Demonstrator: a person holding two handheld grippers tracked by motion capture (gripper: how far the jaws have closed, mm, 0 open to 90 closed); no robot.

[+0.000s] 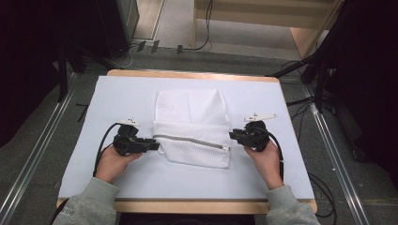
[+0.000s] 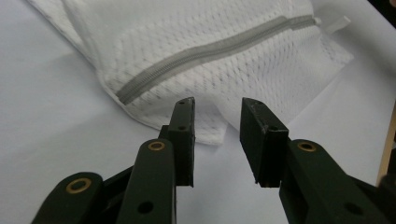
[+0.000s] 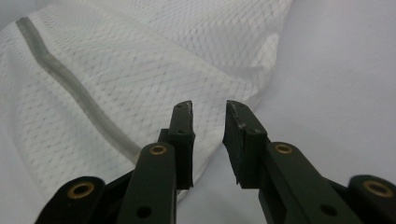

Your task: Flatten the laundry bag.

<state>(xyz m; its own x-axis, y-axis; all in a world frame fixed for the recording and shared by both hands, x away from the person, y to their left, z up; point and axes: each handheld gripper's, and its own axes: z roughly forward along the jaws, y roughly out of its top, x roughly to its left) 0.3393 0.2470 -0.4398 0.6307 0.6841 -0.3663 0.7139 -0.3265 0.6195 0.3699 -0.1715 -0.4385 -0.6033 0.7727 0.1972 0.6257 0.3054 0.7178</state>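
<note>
- The mesh bag [image 1: 193, 129] lies flat mid-counter [image 1: 122, 93], folded, its grey zipper [image 1: 190, 140] running across the near fold.
- My left hand-held gripper [image 1: 152, 144] sits just at the bag's left edge, jaws parted, gripping nothing.
- My right hand-held gripper [image 1: 233, 135] sits at the right edge, jaws parted too, nothing between them.

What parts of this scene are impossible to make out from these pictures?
- Inside of the mesh bag: high view, the folded layers cover it.
- Zip pull: high view, too small to tell.
- Bag's far end: left gripper view, cut off by the top edge.
- Room beyond the table: high view, too dark.
</note>
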